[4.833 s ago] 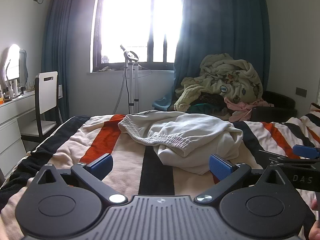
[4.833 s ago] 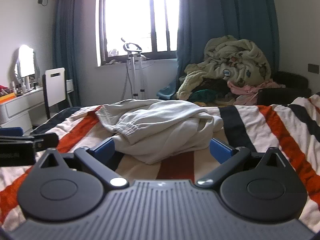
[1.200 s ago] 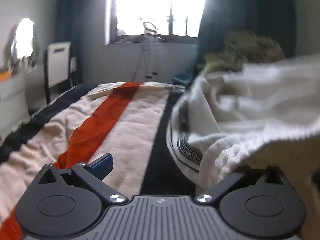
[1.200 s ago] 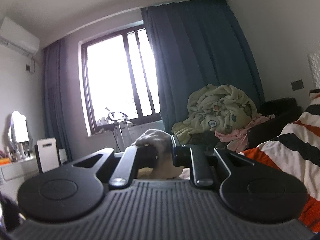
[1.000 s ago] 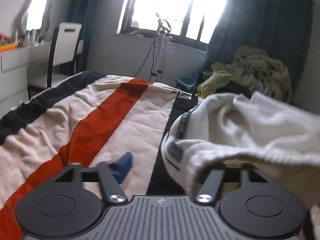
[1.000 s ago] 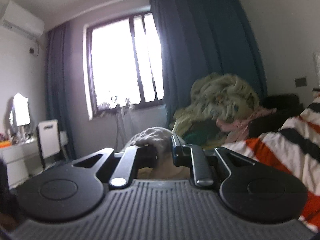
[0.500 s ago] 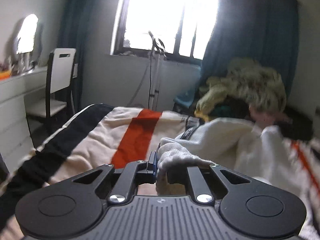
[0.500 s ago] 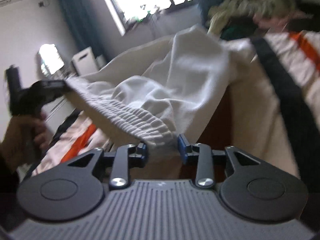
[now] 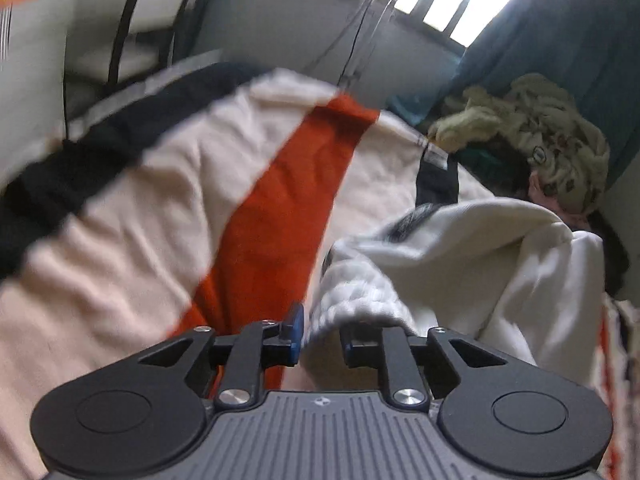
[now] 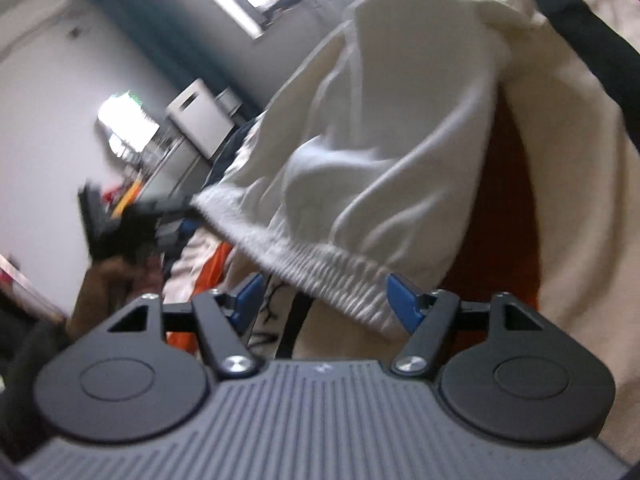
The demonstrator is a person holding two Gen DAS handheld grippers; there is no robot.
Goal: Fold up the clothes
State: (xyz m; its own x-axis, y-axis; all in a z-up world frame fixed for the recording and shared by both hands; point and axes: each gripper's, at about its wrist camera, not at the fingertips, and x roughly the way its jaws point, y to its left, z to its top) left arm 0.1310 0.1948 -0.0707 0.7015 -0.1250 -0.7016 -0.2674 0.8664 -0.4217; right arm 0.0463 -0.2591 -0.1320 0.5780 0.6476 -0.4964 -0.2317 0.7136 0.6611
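On the bed: striped blanket (image 9: 168, 208) in cream, orange and black, with the white trousers (image 10: 384, 132) lifted partly off it
Left claw (image 9: 318, 338): jaws narrow and just eased apart a little, ribbed waistband bunched between its pads
Right claw (image 10: 326, 298): jaws just spread wide, waistband (image 10: 304, 260) lying across the gap, pads not pressing it
Writing: a label (image 9: 436, 159) at the blanket's far edge and dark trim on the trousers, both too blurred to read
Background: heap of laundry (image 9: 536, 128) by the blue curtain (image 9: 560, 40)
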